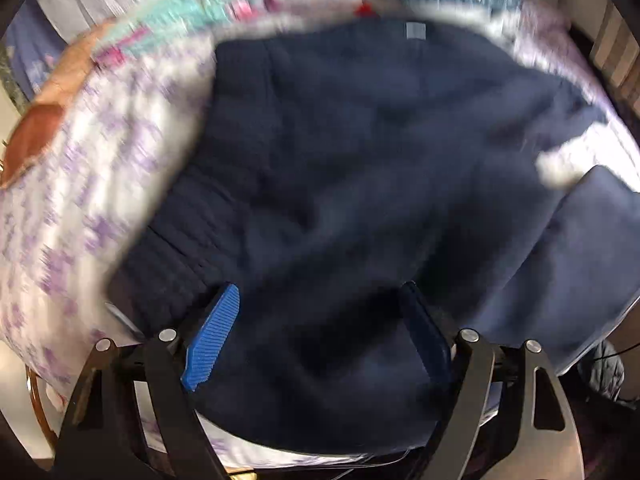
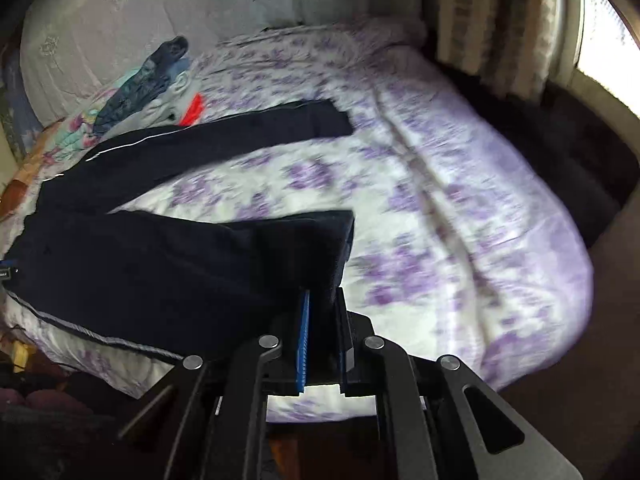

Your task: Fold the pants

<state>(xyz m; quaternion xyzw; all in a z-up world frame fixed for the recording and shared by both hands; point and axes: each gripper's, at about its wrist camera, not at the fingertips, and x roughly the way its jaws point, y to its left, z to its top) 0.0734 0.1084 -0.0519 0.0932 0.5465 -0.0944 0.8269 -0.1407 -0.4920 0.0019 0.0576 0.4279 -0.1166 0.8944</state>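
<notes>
Dark navy pants (image 2: 132,264) with a thin white side stripe lie on a bed with a purple-flowered sheet (image 2: 440,216). Their waistband is at the left and the two legs run to the right. My right gripper (image 2: 322,300) is shut on the hem of the near leg (image 2: 316,244) and holds it slightly off the sheet. The far leg (image 2: 256,128) lies flat further back. In the left wrist view the pants (image 1: 360,152) fill the frame. My left gripper (image 1: 320,300) is open right above the waist end, its blue fingers (image 1: 216,328) spread apart over the cloth.
A pile of other clothes (image 2: 152,84), blue, grey and red, lies at the back left of the bed near a colourful blanket (image 1: 188,12). A curtain (image 2: 500,24) and a bright window stand at the back right. The bed's edge drops to a dark floor on the right.
</notes>
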